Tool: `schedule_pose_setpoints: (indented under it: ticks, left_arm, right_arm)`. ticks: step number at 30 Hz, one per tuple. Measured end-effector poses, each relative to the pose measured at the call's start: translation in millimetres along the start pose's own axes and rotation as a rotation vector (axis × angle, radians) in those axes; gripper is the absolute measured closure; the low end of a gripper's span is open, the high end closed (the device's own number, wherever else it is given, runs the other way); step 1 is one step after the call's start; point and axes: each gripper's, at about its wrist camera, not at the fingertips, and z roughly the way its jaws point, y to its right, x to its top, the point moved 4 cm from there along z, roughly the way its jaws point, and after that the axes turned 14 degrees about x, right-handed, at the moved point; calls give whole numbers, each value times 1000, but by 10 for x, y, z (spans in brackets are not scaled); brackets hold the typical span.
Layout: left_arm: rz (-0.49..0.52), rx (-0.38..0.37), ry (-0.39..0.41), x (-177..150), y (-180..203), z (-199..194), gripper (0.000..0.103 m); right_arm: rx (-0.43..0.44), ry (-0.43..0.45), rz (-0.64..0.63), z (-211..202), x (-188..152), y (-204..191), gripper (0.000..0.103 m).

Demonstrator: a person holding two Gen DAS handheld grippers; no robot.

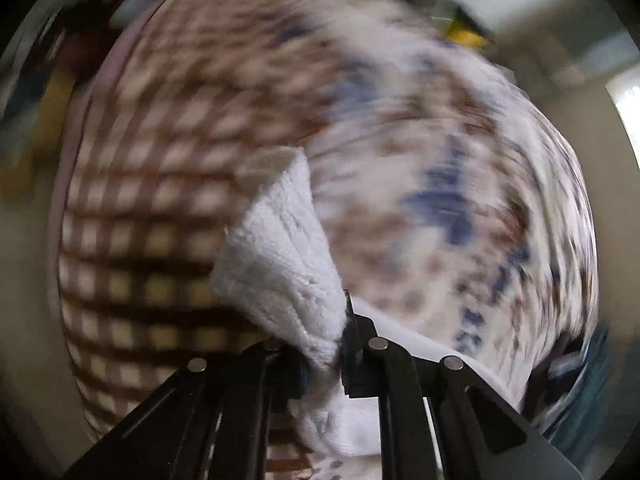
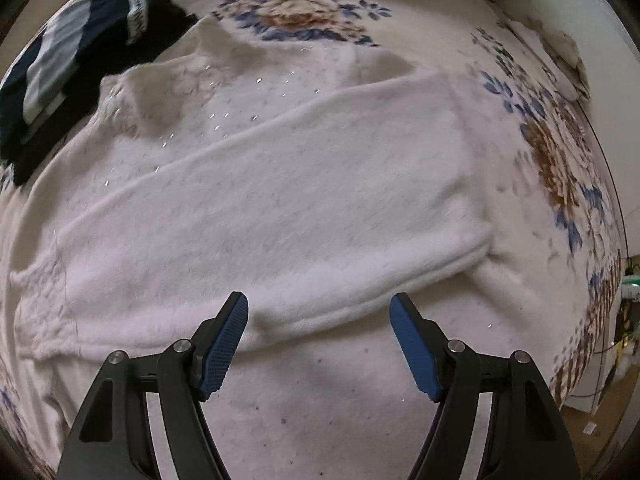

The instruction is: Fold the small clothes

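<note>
Soft white fleecy knit garment [image 2: 272,200] lies spread on the floral-print bedsheet [image 2: 560,152].

Left gripper [image 1: 340,348] is clenched on a limp fold of it; right gripper [image 2: 318,312] hangs released above the hem at 6 o'clock. Light and floppy, so pinch at the hems. Striped dark clothes [image 2: 60,60] crowd 10 o'clock; open room at 3.

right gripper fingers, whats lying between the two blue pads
In the right wrist view, the open right gripper frames the folded edge of the white knit garment, which lies on the floral bedsheet. Nothing else lies between.

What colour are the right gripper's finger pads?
Blue, textured pads, clearest in the right wrist view.
</note>
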Motion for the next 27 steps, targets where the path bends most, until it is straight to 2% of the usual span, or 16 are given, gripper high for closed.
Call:
schedule_pose_setpoints:
  ticks: [2, 4, 8, 9, 12, 15, 19, 21, 25, 27]
  left_arm:
    - [141, -5, 72, -10, 378, -236, 95]
    - [291, -59, 148, -151, 905, -570, 95]
    - [552, -182, 208, -698, 1917, -1086, 95]
    - [615, -215, 202, -927, 2167, -1185, 94]
    - [841, -298, 173, -1893, 2858, -1404, 94]
    - [1025, -370, 147, -2865, 3271, -1537, 94]
    - [1211, -427, 55, -4092, 3581, -1533, 94]
    - [1276, -437, 21, -4594, 3651, -1486, 94]
    - [1382, -429, -59, -5318, 3639, -1354, 91]
    - [1408, -395, -78, -5488, 3626, -1289, 86]
  right_arm:
    - [23, 7, -9, -33, 86, 30, 27]
    - [60, 6, -9, -75, 146, 114, 27]
    - [83, 12, 8, -143, 186, 442, 27]
    - [84, 14, 30, -159, 205, 597, 27]
    - [51, 25, 102, -171, 279, 1056, 27]
    - [70, 39, 200, -195, 344, 1516, 27]
    - [69, 59, 297, -250, 413, 2111, 27]
    - [64, 65, 343, -300, 431, 2431, 27]
    - [61, 74, 403, -407, 460, 2919, 27]
    - [83, 75, 411, -468, 479, 3100, 27]
